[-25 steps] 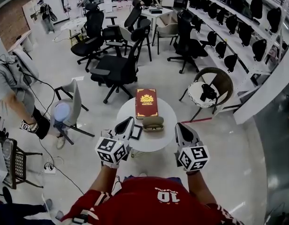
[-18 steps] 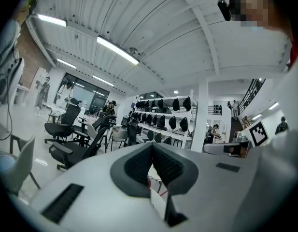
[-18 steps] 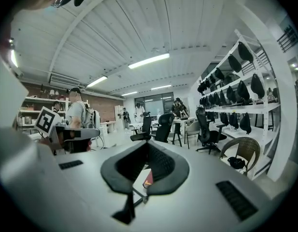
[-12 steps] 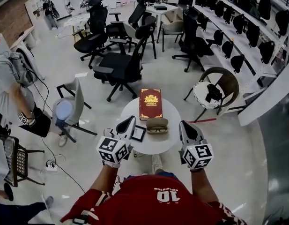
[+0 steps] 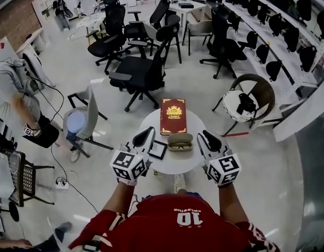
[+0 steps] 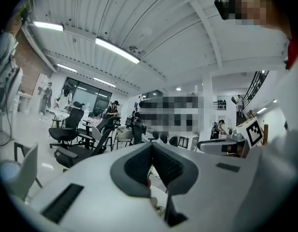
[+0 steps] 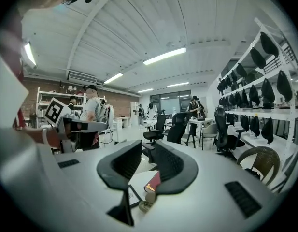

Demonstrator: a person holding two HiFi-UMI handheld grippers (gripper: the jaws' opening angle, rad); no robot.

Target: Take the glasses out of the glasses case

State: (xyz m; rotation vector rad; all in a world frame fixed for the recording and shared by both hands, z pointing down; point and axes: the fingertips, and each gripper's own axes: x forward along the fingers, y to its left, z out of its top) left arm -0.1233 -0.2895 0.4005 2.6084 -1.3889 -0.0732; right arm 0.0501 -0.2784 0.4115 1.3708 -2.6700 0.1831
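Resting on round white table point(image 5: 173, 163), oval tan glasses case point(image 5: 179, 140)

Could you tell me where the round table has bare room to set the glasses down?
Bare tabletop lies right of the red book, out to the rim, and a narrower strip lies left of it. The near edge by the glasses case is free. The framed card crowds the case's left.
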